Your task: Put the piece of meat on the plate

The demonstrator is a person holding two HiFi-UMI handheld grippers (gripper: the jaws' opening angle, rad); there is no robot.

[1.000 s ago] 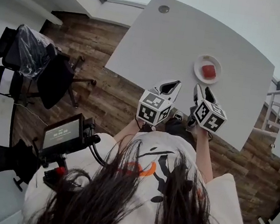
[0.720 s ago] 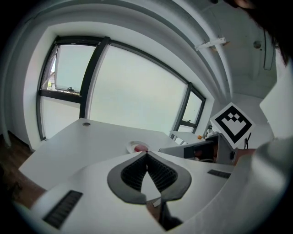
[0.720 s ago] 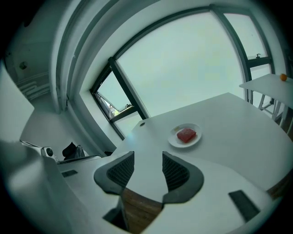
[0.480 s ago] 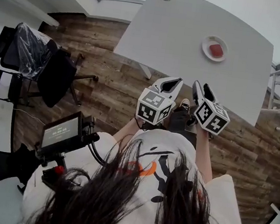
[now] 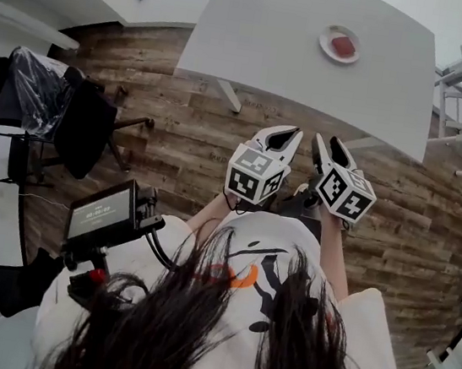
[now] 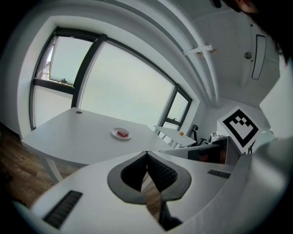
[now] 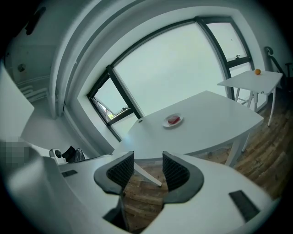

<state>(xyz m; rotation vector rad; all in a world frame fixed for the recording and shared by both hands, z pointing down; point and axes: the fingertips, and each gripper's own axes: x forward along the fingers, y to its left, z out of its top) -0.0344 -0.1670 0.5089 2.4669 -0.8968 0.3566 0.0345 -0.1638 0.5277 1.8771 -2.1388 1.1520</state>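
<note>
A red piece of meat [image 5: 344, 45] lies on a small white plate [image 5: 330, 51] on the far side of the white table [image 5: 267, 48]. The plate [image 6: 116, 135] with the meat [image 6: 122, 134] looks small and distant in the left gripper view, and so do the plate [image 7: 179, 122] and meat [image 7: 173, 119] in the right gripper view. My left gripper [image 5: 294, 134] hangs over the wooden floor, well short of the table, jaw tips touching, empty. My right gripper [image 5: 328, 140] is beside it, its pads [image 7: 122, 170] a small gap apart with nothing between.
Black office chairs [image 5: 46, 102] stand at the left on the wooden floor [image 5: 184, 156]. A small monitor rig [image 5: 105, 217] sits by the person's left side. A second white table [image 7: 251, 81] with an orange ball [image 7: 257, 71] stands to the right.
Both grippers have drawn back from the table's near edge and now hang over the floor. The table and plate have receded toward the top of the head view. Neither jaw changed.
</note>
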